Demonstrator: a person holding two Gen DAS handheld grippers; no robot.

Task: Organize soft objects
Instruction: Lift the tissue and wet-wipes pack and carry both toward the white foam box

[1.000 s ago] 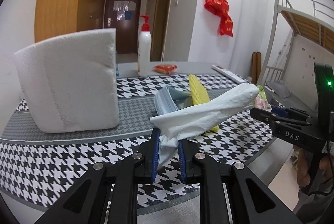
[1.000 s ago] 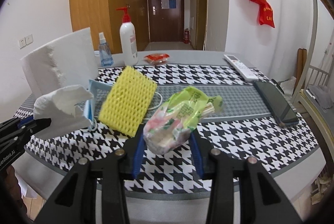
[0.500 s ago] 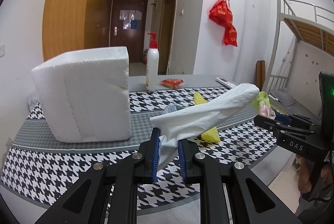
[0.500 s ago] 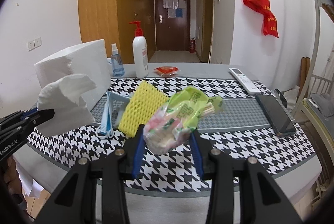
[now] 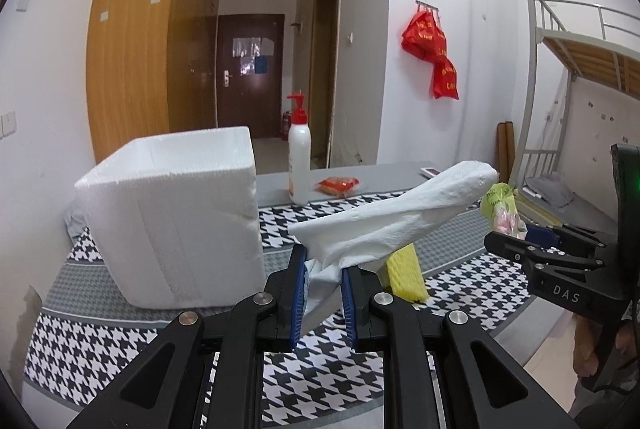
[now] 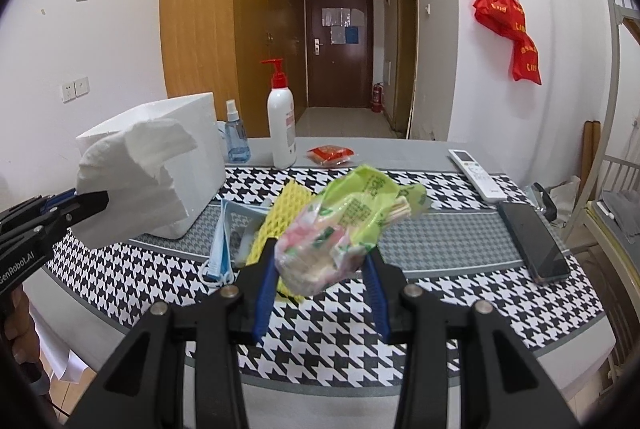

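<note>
the left gripper (image 5: 323,299) gripped a crumpled white tissue (image 5: 394,219) between nearly closed blue fingers (image 5: 297,295), holding it above the houndstooth counter (image 5: 120,345). the right gripper (image 6: 322,291), its fingers partly open, clamped a green-and-pink snack bag (image 6: 344,229) clear of the surface. just beyond lay a yellow foam sleeve (image 6: 286,207) touching a blue face mask (image 6: 222,241). a white tissue stack (image 5: 172,217) stood to the left, with a pump bottle (image 6: 281,125) and a red packet (image 6: 330,154) farther back.
</note>
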